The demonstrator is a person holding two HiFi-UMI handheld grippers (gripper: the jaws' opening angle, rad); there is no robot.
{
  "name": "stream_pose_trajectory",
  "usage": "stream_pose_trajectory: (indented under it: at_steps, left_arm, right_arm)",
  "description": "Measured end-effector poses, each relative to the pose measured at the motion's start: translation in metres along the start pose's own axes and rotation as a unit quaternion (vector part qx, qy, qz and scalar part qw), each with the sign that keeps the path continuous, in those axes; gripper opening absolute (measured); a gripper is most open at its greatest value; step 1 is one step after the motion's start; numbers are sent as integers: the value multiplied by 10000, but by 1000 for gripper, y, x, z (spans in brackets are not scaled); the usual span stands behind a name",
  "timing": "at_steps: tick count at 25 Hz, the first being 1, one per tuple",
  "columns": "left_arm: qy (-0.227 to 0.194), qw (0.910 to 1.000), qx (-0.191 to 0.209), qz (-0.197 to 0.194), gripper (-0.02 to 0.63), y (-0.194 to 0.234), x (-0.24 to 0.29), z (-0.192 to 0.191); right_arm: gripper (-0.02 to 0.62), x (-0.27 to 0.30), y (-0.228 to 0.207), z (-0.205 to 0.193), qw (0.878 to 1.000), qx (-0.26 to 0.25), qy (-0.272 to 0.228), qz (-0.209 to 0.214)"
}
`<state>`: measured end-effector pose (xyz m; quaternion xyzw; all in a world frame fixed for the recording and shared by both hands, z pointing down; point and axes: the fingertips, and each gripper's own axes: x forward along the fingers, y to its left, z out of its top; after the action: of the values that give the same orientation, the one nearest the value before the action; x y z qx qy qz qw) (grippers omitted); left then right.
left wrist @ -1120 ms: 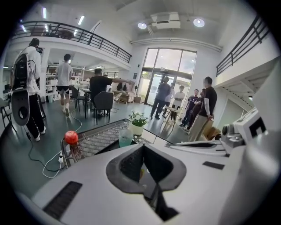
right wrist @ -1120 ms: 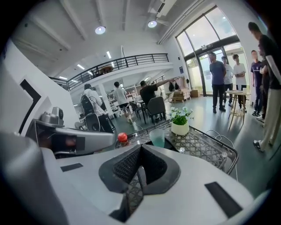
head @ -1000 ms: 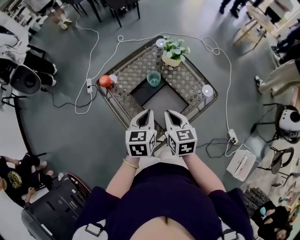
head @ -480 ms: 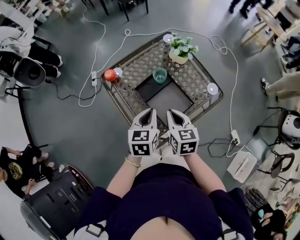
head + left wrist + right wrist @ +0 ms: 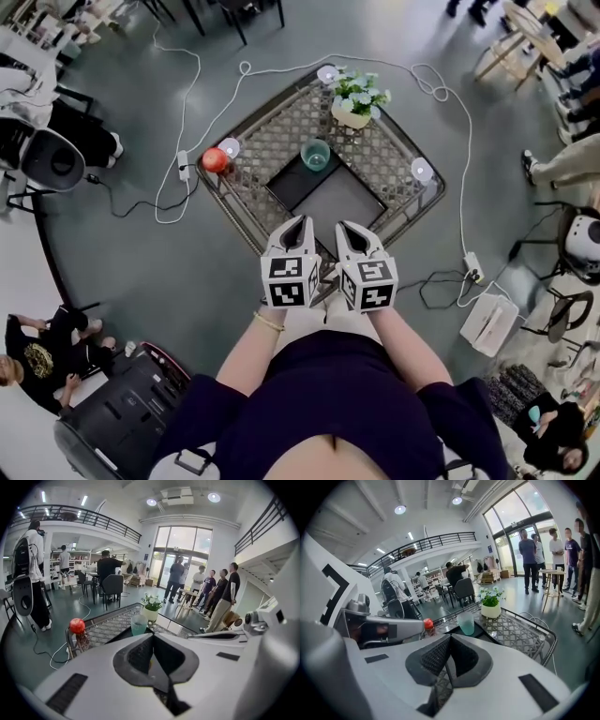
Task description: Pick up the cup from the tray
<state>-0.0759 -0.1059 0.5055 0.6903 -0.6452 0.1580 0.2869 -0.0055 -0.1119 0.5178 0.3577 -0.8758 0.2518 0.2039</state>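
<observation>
Grey floor (image 5: 141,262) of an open hall, viewed steeply from above, with a lattice-top table (image 5: 272,141) standing on it as a diamond.

Left corner of the table: red apple (image 5: 215,159) on a small stand. Table centre: dark tray (image 5: 328,199) set among the lattice. The teal cup (image 5: 315,155) stands upright at the tray's far corner, untouched. Beyond it and to the right is a potted plant (image 5: 354,98) in a white pot, on the lattice and apart from the cup.

Left gripper (image 5: 299,225) is at the table's near corner, pointed toward the tray. Its jaws are pressed together with nothing between them, and the cup is well apart ahead. Right gripper (image 5: 343,228) is just beside it, also clenched and empty.

Both gripper views show the cup above the closed tips, with the plant behind it. In the left gripper view, people (image 5: 227,597) stand in the background at far right.
</observation>
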Motion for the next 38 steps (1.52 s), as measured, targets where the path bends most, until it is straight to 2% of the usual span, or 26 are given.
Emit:
stream_pose_trajectory:
  at_steps: [18, 30, 34, 38]
  left_arm:
    - [721, 9973, 128, -80, 18, 43, 133, -21]
    - [1023, 9942, 153, -294, 307, 55, 201, -29]
    - [967, 9948, 140, -300, 373, 59, 217, -28]
    - [852, 9956, 194, -329, 403, 58, 231, -23]
  right_arm:
    - [11, 66, -44, 1, 9983, 396, 320, -285]
    - [11, 98, -60, -4, 9960, 689, 388, -426]
    - [9, 104, -65, -9, 9948, 785, 420, -484]
    - [11, 107, -71, -14, 9938, 854, 463, -539]
